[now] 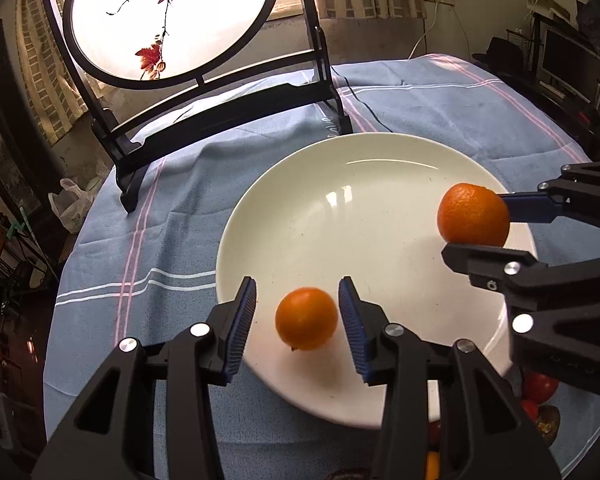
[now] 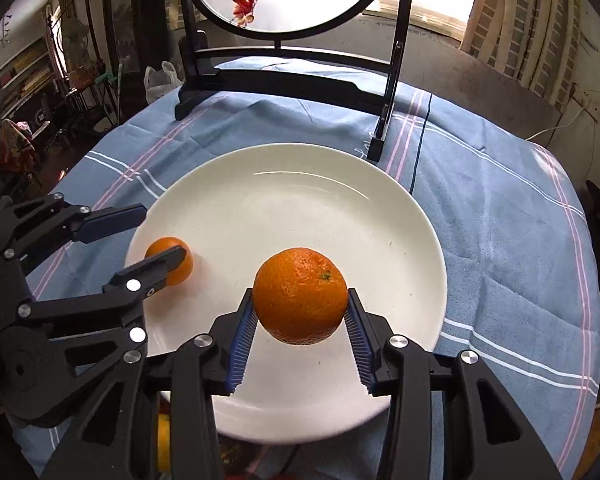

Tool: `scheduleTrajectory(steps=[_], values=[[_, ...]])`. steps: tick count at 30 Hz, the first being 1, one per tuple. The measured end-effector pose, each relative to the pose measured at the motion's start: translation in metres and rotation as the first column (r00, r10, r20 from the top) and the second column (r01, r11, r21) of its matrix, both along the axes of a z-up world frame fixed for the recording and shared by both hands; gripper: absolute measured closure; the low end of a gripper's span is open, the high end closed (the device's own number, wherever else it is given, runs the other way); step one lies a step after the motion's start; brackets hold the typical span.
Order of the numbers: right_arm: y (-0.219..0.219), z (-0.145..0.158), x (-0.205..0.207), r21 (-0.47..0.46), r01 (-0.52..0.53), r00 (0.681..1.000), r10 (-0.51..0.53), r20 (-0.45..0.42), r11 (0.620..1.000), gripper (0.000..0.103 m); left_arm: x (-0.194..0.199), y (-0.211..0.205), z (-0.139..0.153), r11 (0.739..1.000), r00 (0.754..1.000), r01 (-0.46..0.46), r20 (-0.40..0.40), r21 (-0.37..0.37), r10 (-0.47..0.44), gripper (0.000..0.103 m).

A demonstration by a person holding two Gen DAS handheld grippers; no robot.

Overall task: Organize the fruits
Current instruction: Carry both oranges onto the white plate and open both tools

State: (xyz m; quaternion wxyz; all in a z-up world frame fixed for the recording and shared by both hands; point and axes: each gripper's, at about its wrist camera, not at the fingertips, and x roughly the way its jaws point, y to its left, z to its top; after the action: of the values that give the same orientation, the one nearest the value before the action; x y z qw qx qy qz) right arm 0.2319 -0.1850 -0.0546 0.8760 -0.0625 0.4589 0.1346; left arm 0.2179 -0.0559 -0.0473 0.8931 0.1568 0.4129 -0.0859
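right gripper [image 2: 300, 336] clamps orange [image 2: 300, 295] (over plate [image 2: 300, 200])

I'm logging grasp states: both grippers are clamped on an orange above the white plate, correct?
Only the right gripper is clamped on its orange, held above the white plate. The left wrist view shows the left gripper open, its fingers clear of the smaller orange, which lies on the plate.

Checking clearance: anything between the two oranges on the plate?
Nothing but bare white plate between the small orange and the big orange held in the right gripper. Both wrist views show that gap.
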Motion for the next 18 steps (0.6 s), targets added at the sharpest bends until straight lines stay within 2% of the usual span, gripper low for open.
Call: scheduleTrajectory(steps=[1, 2, 8, 9, 11, 13, 16, 18], values=[[0.000, -0.003, 0.004, -0.001, 0.001, 1.000, -0.001, -0.007, 1.000, 0.055, 0.002, -0.001, -0.001, 1.000, 1.000, -0.001, -0.004, 0.007, 0.001, 0.049], [-0.001, -0.005, 0.007, -0.003, 0.003, 1.000, -0.003, -0.009, 1.000, 0.051, 0.003, -0.001, -0.002, 1.000, 1.000, -0.007, 0.000, 0.016, 0.007, 0.045], [-0.020, 0.032, -0.015, 0.045, 0.021, 0.997, -0.025, 0.078, 0.999, 0.045, -0.008, 0.020, 0.015, 0.998, 0.999, -0.030, 0.023, -0.048, 0.031, 0.045], [-0.025, 0.038, -0.025, 0.061, 0.015, 0.996, -0.020, 0.083, 0.998, 0.045, -0.015, 0.024, 0.019, 0.998, 0.999, -0.029, 0.032, -0.058, 0.031, 0.045], [-0.032, 0.048, -0.051, 0.092, -0.006, 0.997, -0.001, 0.081, 0.996, 0.037, -0.036, 0.031, 0.027, 0.997, 0.998, -0.019, 0.051, -0.073, 0.023, 0.037], [-0.036, 0.048, -0.084, 0.113, -0.044, 0.997, 0.036, 0.069, 0.993, 0.037, -0.062, 0.035, 0.030, 0.997, 0.998, 0.010, 0.070, -0.072, -0.005, 0.035], [-0.036, 0.036, -0.141, 0.108, -0.105, 0.993, 0.098, 0.065, 0.989, 0.037, -0.104, 0.039, 0.029, 0.996, 0.996, 0.059, 0.072, -0.072, -0.054, 0.034], [-0.035, 0.022, -0.174, 0.132, -0.144, 0.990, 0.140, 0.032, 0.981, 0.037, -0.129, 0.039, 0.022, 0.992, 0.995, 0.094, 0.048, -0.089, -0.090, 0.033]])
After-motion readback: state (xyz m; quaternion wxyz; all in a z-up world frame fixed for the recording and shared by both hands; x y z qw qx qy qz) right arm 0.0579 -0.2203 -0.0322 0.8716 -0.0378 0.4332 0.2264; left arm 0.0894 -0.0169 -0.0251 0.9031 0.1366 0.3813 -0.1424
